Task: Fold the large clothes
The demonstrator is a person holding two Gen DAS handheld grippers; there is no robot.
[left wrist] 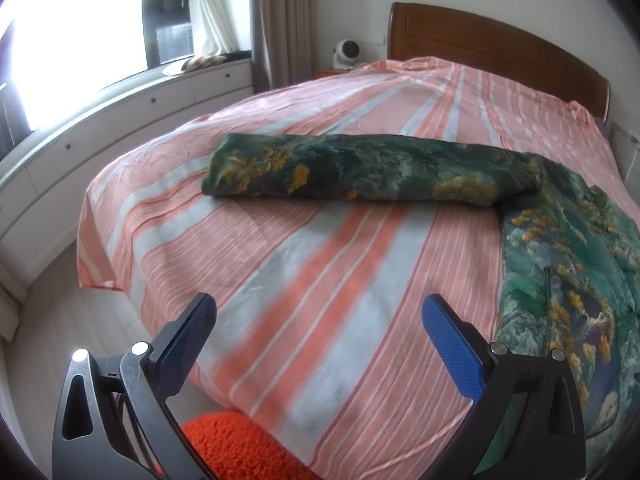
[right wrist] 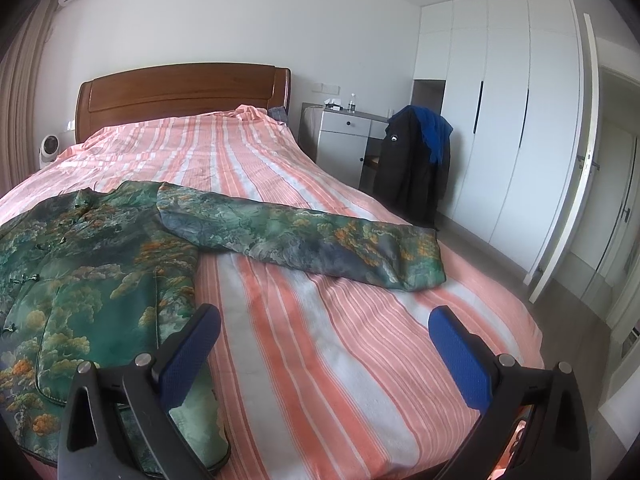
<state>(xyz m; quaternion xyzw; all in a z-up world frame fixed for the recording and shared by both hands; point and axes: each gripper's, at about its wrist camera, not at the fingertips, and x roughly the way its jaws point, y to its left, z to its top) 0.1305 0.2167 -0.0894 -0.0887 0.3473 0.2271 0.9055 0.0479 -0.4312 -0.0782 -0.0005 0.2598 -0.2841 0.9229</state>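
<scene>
The bed (right wrist: 320,208) fills both views in front of you, covered with a pink and grey striped sheet (left wrist: 320,264). On it the green patterned jacket (right wrist: 92,264) lies flat, front side up, with its two sleeves stretched out to the sides. In the right wrist view its body is at the left, and the near hem passes under the left finger of your right gripper (right wrist: 324,320). The right sleeve (right wrist: 304,236) runs across the sheet ahead of this gripper, apart from it, and its cuff lies near the edge of the bed on the wardrobe (right wrist: 500,120) side. In the left wrist view the jacket body is at the right, behind the right finger of your left gripper (left wrist: 316,312), and the left sleeve (left wrist: 372,168) lies across the sheet further ahead, well apart. Both grippers have their jaws wide apart and hold nothing; only bare sheet shows between the fingers. There is free striped sheet between each sleeve and the near edge of the bed. Beyond the sleeves the sheet is open up to the wooden headboard (right wrist: 184,92).
</scene>
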